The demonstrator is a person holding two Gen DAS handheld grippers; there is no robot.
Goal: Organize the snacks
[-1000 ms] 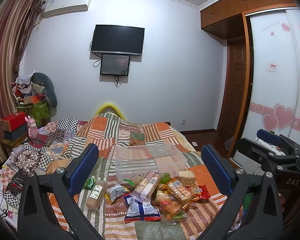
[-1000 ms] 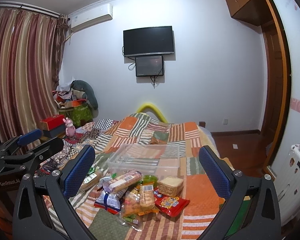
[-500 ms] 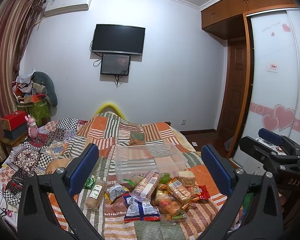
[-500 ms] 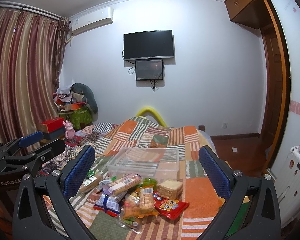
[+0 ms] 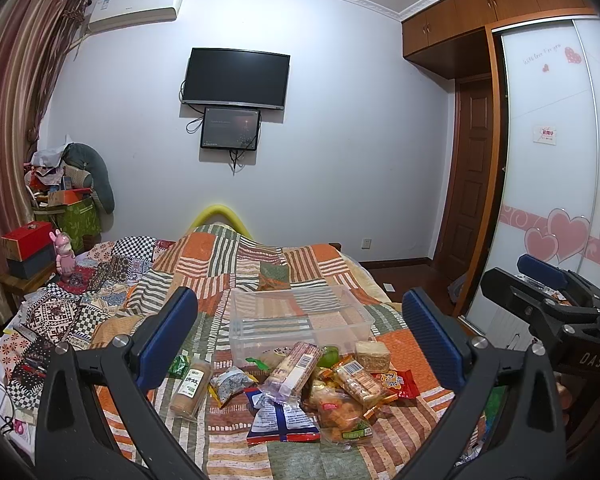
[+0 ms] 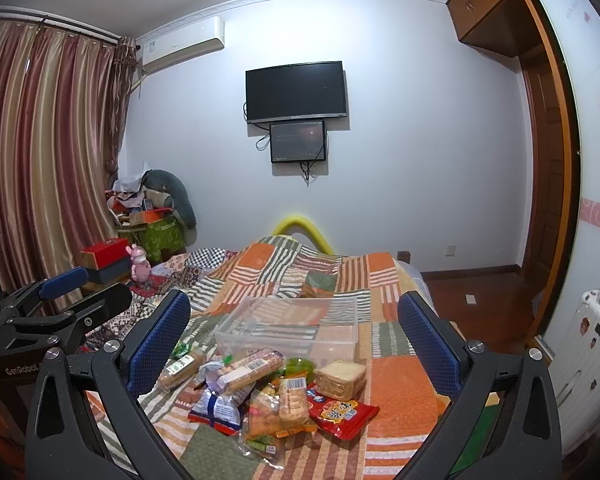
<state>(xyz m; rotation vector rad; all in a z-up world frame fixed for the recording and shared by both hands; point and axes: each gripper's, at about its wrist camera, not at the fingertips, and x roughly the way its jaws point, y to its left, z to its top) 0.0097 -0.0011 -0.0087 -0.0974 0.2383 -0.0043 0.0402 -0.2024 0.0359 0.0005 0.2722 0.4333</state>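
Even, slightly cool indoor light is filling both views, casting only soft shadows (no source is showing). Fisheye distortion is bending the walls [image 5: 340,140] and darkening the corners; the centre is staying sharp, without glare.

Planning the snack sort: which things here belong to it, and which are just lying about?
Job:
clear plastic bin
snack pile
red snack packet
biscuit sleeve

Lying about:
pink toy rabbit
red box
wall TV
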